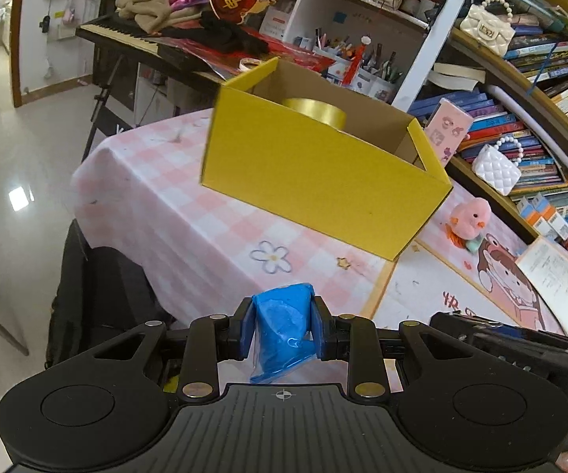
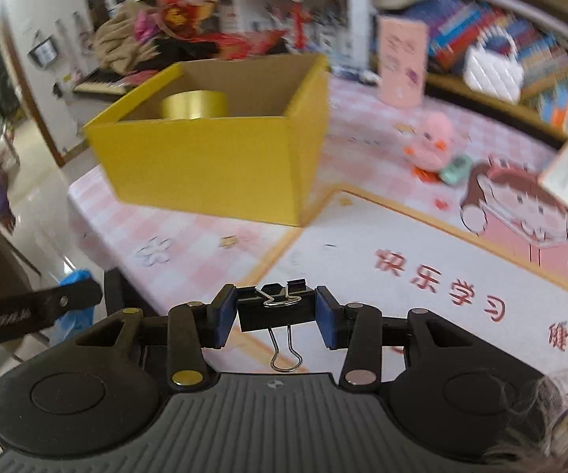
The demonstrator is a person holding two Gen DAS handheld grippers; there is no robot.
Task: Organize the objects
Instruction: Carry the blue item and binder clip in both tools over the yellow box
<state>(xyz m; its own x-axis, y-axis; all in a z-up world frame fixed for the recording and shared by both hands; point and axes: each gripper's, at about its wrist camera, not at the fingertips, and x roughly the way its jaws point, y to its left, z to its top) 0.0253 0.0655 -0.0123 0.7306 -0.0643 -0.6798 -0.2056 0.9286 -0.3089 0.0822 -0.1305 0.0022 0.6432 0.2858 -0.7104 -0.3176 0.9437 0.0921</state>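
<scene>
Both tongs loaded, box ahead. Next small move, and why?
Probably carry the right tongs, shut on the black binder clip, forward over the open yellow box and release. The box sits just ahead, already holding a gold tape roll; the left tongs grip a blue bag roll.

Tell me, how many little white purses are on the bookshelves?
2: a cream purse with a pearl handle on the upper shelf, and a white quilted purse on the lower shelf. Others may be hidden.
</scene>
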